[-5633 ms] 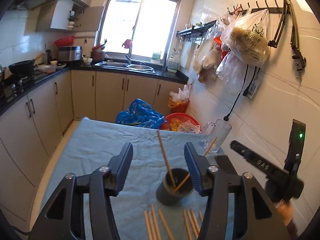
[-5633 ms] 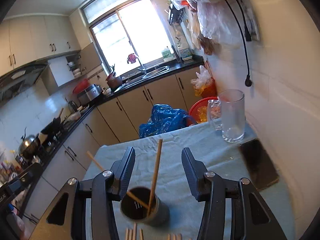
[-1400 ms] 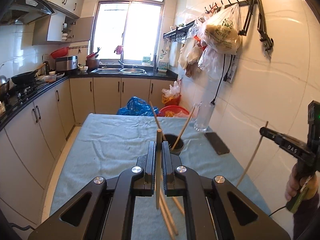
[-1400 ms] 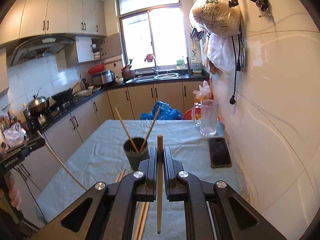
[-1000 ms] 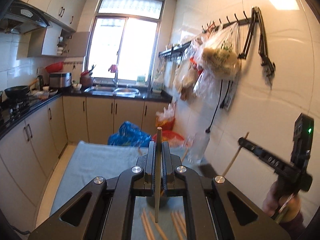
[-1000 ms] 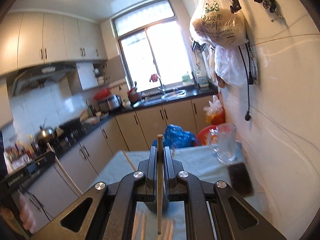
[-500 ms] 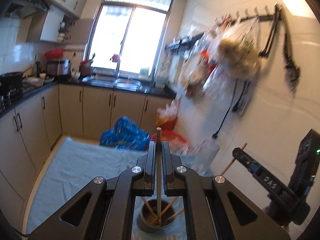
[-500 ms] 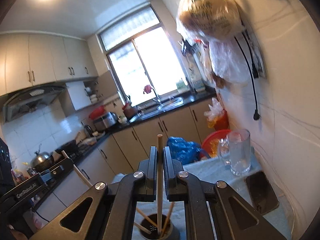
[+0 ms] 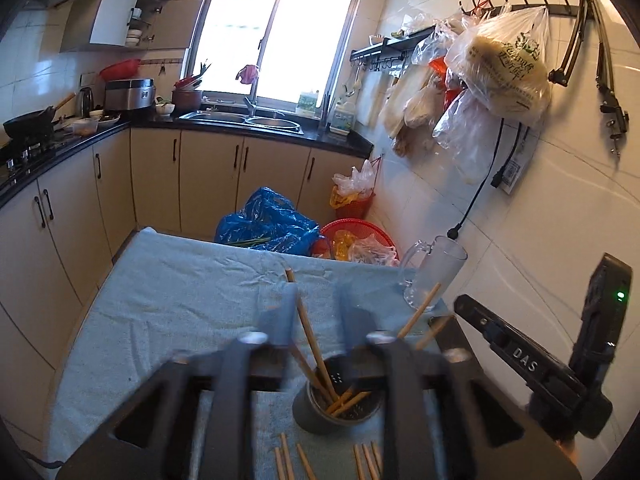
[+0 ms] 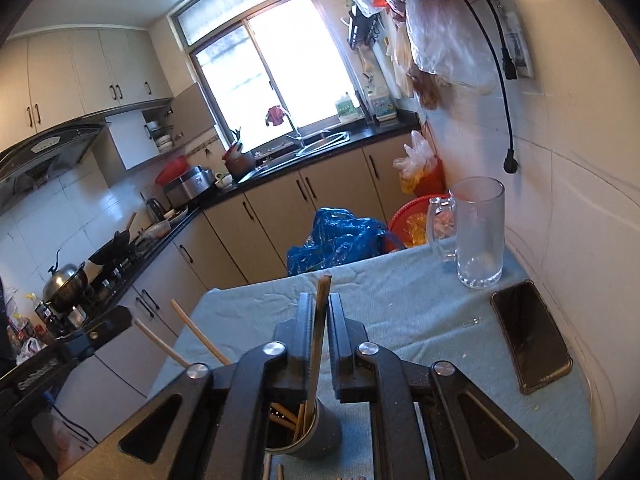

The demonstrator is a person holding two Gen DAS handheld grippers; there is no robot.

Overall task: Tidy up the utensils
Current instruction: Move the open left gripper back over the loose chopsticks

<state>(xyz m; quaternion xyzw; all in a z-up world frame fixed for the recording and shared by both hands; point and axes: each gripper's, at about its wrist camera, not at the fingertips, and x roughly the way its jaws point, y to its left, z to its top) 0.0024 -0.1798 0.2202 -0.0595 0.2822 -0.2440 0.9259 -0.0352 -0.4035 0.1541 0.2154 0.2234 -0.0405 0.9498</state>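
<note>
A dark grey holder cup [image 9: 336, 406] stands on the blue cloth and holds several wooden chopsticks [image 9: 310, 334]. My left gripper [image 9: 318, 304] is open just above the cup, its fingers blurred, with a chopstick leaning free between them. More chopsticks [image 9: 366, 462] lie on the cloth in front of the cup. My right gripper [image 10: 319, 312] is shut on a chopstick [image 10: 318, 336] whose lower end reaches into the cup [image 10: 304, 428]. The right gripper also shows in the left wrist view [image 9: 516, 356].
A glass mug [image 10: 478, 232] stands at the table's far right, also in the left wrist view [image 9: 434, 272]. A black phone [image 10: 530, 346] lies by the wall. Blue bag [image 9: 268, 224] and red baskets [image 9: 360, 236] sit beyond the table's far edge.
My left gripper has opened and let its chopstick drop into the cup. Both grippers have come down closer to the cup. The right gripper still holds its chopstick.
</note>
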